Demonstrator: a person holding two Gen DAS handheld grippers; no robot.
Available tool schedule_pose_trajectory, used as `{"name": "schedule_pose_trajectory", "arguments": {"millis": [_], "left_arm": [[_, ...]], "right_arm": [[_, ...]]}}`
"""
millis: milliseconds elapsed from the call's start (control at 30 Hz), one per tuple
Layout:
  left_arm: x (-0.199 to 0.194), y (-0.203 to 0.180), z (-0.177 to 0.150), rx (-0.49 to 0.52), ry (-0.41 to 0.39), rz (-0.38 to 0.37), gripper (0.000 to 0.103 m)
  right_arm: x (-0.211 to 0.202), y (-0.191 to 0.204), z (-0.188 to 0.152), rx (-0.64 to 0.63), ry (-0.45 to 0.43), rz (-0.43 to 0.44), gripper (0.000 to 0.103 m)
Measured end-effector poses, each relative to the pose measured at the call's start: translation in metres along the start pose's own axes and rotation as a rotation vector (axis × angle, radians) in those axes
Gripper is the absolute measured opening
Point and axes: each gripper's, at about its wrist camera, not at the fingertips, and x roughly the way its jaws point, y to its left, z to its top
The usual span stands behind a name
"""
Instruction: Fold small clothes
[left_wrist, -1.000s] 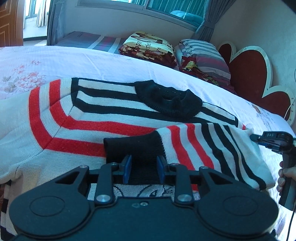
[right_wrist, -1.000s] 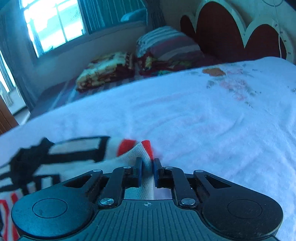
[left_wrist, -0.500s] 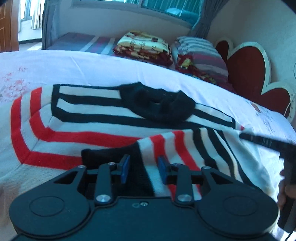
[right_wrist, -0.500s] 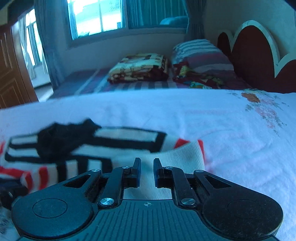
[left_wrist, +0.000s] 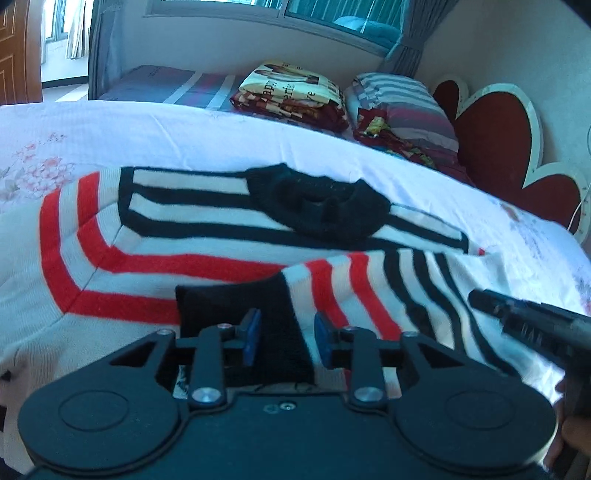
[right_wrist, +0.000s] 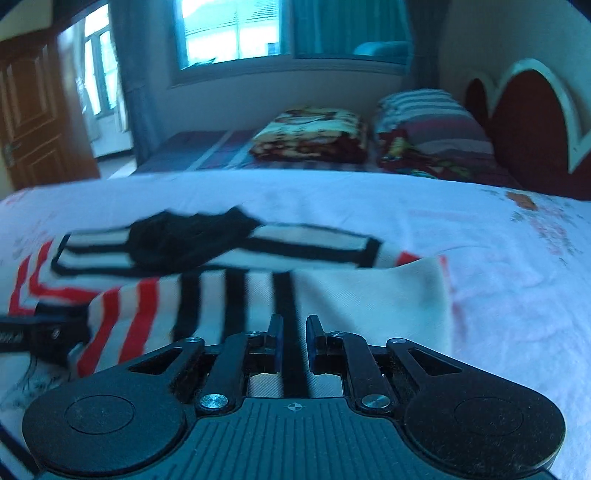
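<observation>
- Bedroom scene; white floral bedsheet (left_wrist: 207, 136) covers the bed, striped sweater (left_wrist: 155, 236) spread flat on it.
- Sweater cream with red and black stripes, black collar (left_wrist: 317, 206) at the far side, roughly mid-garment.
- One sleeve (left_wrist: 376, 280) is folded across the chest, striped, with its black cuff (left_wrist: 236, 306) lying toward the left, over the red stripes.
- Left gripper (left_wrist: 284, 336) low over the cuff, blue-padded fingers (left_wrist: 251, 332) spread apart with a clear gap; cuff fabric shows between them, not pinched.
- Right gripper (right_wrist: 293, 343) over the folded sleeve's near edge, fingers parted with a narrow gap; a black stripe runs between them, cloth looks loose, not clamped.
- In the left wrist view the right gripper (left_wrist: 524, 325) comes in from the right edge, tip just above the sleeve's black-striped part; a bit of the holding hand (left_wrist: 569, 432) shows at the lower right.
- In the right wrist view the left gripper (right_wrist: 40, 334) sits at the left edge beside the sleeve's red stripes.
- Right wrist view blurred, fine contact hard to judge.
- Background: folded printed blanket (left_wrist: 291, 92) and striped pillow (left_wrist: 402, 99) at the far side, red heart-shaped headboard (left_wrist: 509, 140) to the right, window (right_wrist: 236, 33) with curtain (left_wrist: 402, 40), wooden door (right_wrist: 33, 118) far left.
</observation>
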Motion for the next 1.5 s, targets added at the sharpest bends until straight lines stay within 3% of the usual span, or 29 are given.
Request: {"name": "schedule_pose_trajectory", "arguments": {"millis": [67, 167, 367, 433, 567, 733, 800, 833, 867, 900, 967, 1233, 1300, 1500], "left_arm": [[0.002, 0.007, -0.003, -0.010, 0.002, -0.012, 0.032], [0.001, 0.013, -0.002, 0.001, 0.016, -0.020, 0.031], [-0.002, 0.009, -0.001, 0.012, 0.031, 0.001, 0.030], [-0.008, 0.005, 0.001, 0.002, 0.037, 0.019, 0.034], [-0.037, 0.012, -0.002, -0.028, -0.020, 0.065, 0.068], [-0.077, 0.044, -0.010, -0.078, -0.058, 0.112, 0.070], [-0.093, 0.064, -0.015, -0.119, -0.068, 0.138, 0.070], [-0.102, 0.075, -0.019, -0.140, -0.075, 0.154, 0.070], [-0.110, 0.087, -0.022, -0.158, -0.080, 0.172, 0.071], [-0.117, 0.099, -0.027, -0.178, -0.083, 0.193, 0.071], [-0.130, 0.123, -0.036, -0.229, -0.086, 0.229, 0.071], [-0.172, 0.219, -0.070, -0.470, -0.111, 0.330, 0.066], [-0.178, 0.241, -0.077, -0.534, -0.119, 0.340, 0.061], [-0.183, 0.303, -0.087, -0.736, -0.172, 0.326, 0.059]], "right_arm": [[0.006, 0.004, -0.013, -0.035, 0.027, -0.026, 0.012], [0.004, -0.017, -0.030, 0.003, -0.001, -0.045, 0.012], [-0.011, -0.020, -0.034, 0.012, 0.029, -0.076, 0.012], [-0.020, -0.012, -0.029, 0.051, 0.036, -0.049, 0.012], [-0.046, 0.012, -0.022, 0.084, 0.002, 0.063, 0.012], [-0.060, 0.056, -0.018, 0.060, -0.005, 0.150, 0.012], [-0.065, 0.072, -0.019, 0.059, -0.005, 0.184, 0.020], [-0.066, 0.080, -0.019, 0.059, -0.004, 0.198, 0.052], [-0.068, 0.089, -0.020, 0.056, -0.007, 0.208, 0.073], [-0.070, 0.099, -0.022, 0.048, -0.021, 0.213, 0.088], [-0.074, 0.118, -0.024, 0.008, -0.058, 0.225, 0.088], [-0.065, 0.176, -0.027, -0.032, -0.022, 0.302, 0.088], [-0.062, 0.187, -0.029, -0.043, -0.013, 0.315, 0.088], [-0.050, 0.213, -0.032, -0.064, 0.013, 0.322, 0.088]]}}
